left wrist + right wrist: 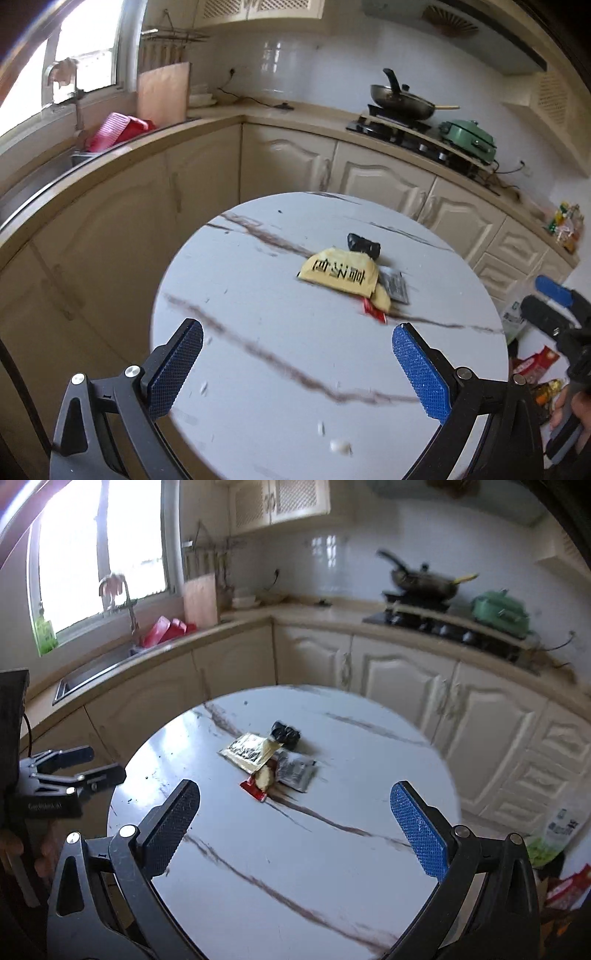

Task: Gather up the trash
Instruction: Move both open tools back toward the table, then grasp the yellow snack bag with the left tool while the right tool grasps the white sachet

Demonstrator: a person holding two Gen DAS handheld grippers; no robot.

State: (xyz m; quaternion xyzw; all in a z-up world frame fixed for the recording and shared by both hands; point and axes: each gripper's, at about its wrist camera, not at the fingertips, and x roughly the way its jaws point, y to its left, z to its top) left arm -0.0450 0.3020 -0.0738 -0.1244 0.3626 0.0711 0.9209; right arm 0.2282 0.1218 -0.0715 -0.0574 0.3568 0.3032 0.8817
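So the left tool (297,367) is held with its blue-padded fingers (421,373) spread wide, nothing between them, hovering over the near part of the round marble-look worktop (240,295). Same deal with the right tool (295,830): jaws spread apart, nothing pinched, parked over the near edge of the worktop. Each tool can be spotted at the edge of the other's view, off to the side of the worktop.

The trash is found a bit past both tools, piled near the middle of the worktop. A yellow wrapper (338,275) with black print is lying flat on top, with a crumpled black wrapper (364,243) touching its far edge. A silver sachet (295,770) is tucked just beside the yellow one, and a small red packet (255,789) sticks out at the near side of the pile. A few white crumbs (340,446) are scattered closer in.

Behind it all, kitchen cabinets, a sink under the window, and a wok (402,99) on the stove can be made out.
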